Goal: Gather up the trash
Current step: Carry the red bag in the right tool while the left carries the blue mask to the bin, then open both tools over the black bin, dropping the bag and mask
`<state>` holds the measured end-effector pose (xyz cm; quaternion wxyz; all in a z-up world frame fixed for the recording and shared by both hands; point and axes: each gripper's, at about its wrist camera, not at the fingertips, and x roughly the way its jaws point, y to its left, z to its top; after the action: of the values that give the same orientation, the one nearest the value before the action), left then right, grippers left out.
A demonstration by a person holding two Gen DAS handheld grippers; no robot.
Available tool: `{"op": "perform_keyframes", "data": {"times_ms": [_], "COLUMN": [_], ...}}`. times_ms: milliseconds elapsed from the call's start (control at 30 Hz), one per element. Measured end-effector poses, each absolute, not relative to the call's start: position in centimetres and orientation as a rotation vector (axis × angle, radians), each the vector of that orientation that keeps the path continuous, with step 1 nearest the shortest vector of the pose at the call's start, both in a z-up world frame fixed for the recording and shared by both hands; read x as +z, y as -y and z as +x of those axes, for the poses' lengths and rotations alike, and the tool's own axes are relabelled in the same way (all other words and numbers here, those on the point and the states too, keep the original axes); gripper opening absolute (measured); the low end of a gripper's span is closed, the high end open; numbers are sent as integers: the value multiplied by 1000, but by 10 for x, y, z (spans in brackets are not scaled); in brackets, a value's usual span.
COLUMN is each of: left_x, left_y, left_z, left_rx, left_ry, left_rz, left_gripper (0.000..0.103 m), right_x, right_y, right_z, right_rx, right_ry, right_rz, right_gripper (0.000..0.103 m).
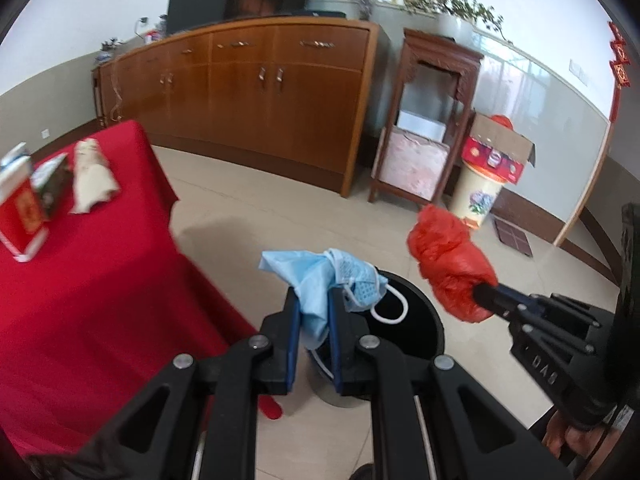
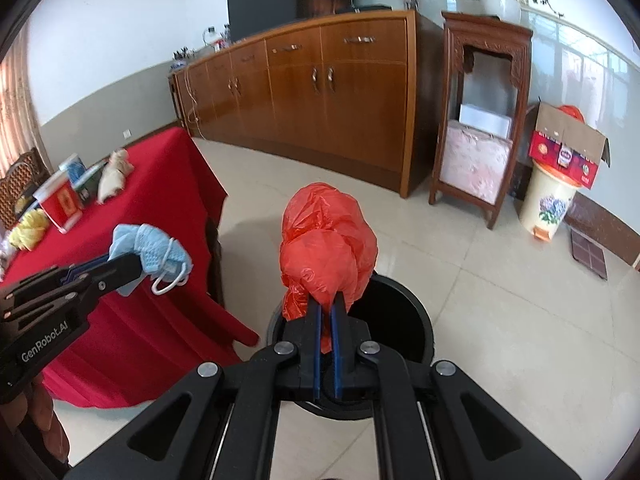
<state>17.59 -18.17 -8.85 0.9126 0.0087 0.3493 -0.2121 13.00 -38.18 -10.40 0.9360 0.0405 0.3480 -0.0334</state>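
My left gripper point(image 1: 314, 300) is shut on a blue face mask point(image 1: 320, 276) with a white ear loop, held above the near rim of a black round bin point(image 1: 424, 320). My right gripper point(image 2: 326, 304) is shut on a crumpled red plastic bag point(image 2: 328, 252), held over the same bin point(image 2: 404, 320). In the left wrist view the right gripper point(image 1: 486, 296) and its bag point(image 1: 448, 264) hang right of the bin. In the right wrist view the left gripper point(image 2: 132, 266) and mask point(image 2: 154, 252) are to the left, beside the red table.
A table with a red cloth point(image 1: 80, 280) stands left of the bin, bearing a red box point(image 1: 22, 216), a dark packet point(image 1: 52, 184) and a crumpled beige wrapper point(image 1: 92, 176). A wooden sideboard point(image 1: 256, 92), a carved stand point(image 1: 432, 120) and a floral pedal bin point(image 1: 478, 192) line the far wall.
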Motion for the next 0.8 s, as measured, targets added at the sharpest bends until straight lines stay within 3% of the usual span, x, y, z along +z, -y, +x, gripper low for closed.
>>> {"op": "perform_keyframes", "data": {"times_ms": [567, 667, 700, 733, 767, 800], "left_x": [-177, -187, -189, -187, -184, -180], "left_y": [245, 249, 248, 244, 239, 235], "left_z": [215, 219, 221, 219, 218, 216], "left_rx": [-490, -468, -439, -406, -385, -371], "left_ry": [-975, -997, -1000, -988, -965, -950], "left_rz": [74, 74, 81, 76, 70, 74], "left_gripper": [16, 33, 58, 80, 85, 90], "right_x": [-198, -215, -221, -227, -232, -235], "right_y": [435, 439, 440, 442, 445, 449], "right_z": [184, 192, 195, 197, 198, 199], "right_rx": [47, 75, 73, 39, 3, -33], "right_ry": [-983, -1036, -1056, -1073, -1083, -1088], "right_rz": [54, 59, 51, 32, 23, 20], "right_gripper": [5, 6, 13, 42, 63, 95]}}
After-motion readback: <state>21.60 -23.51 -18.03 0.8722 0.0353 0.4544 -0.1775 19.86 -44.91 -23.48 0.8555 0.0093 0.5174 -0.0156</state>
